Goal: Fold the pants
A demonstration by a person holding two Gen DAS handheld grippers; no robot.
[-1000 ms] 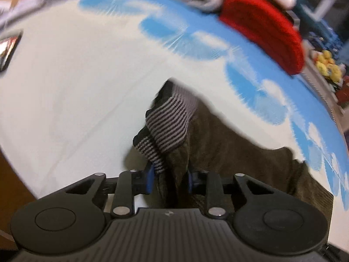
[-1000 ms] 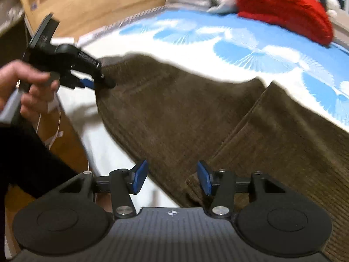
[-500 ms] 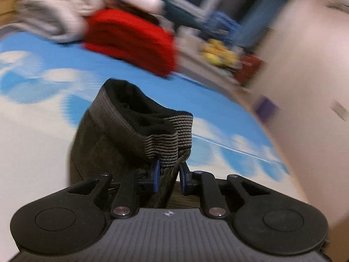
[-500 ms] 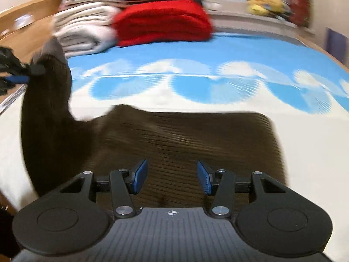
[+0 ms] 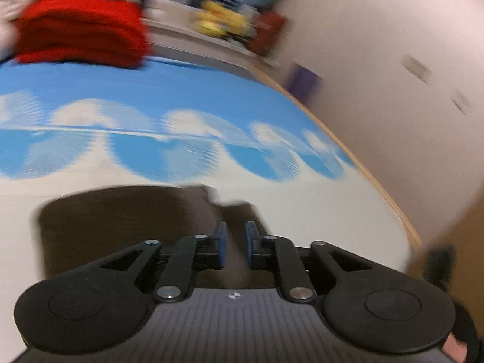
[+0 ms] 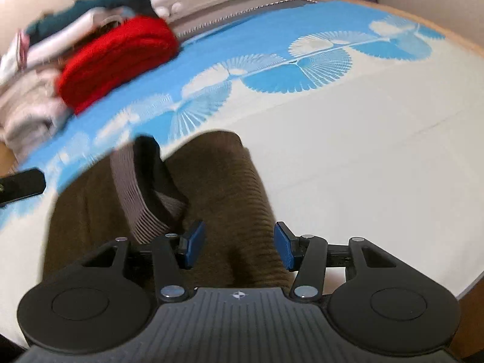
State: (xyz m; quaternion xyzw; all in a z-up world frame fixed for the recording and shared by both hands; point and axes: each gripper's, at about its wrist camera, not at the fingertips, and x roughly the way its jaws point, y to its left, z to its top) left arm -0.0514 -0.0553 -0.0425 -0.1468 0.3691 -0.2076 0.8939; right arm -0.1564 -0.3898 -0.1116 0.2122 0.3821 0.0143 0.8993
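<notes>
— Pants (image 5: 121, 211) from the left wrist?
— Dead ahead of left gripper (image 5: 236, 243) and off to its left. Pads nearly together, brown cloth in the gap. Too blurred to call a grip.
— From the right wrist?
— Under and ahead of right gripper (image 6: 239, 248), long axis running forward-left, striped waistband (image 6: 133, 193) on top. Spread wide, holding nothing. Nearer of the two.
— Writing?
— None readable.

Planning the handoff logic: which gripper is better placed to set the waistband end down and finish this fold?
Left, likely. The left gripper is nearly shut with brown pants fabric between its pads; the right gripper hangs open above them, holding nothing.
</notes>
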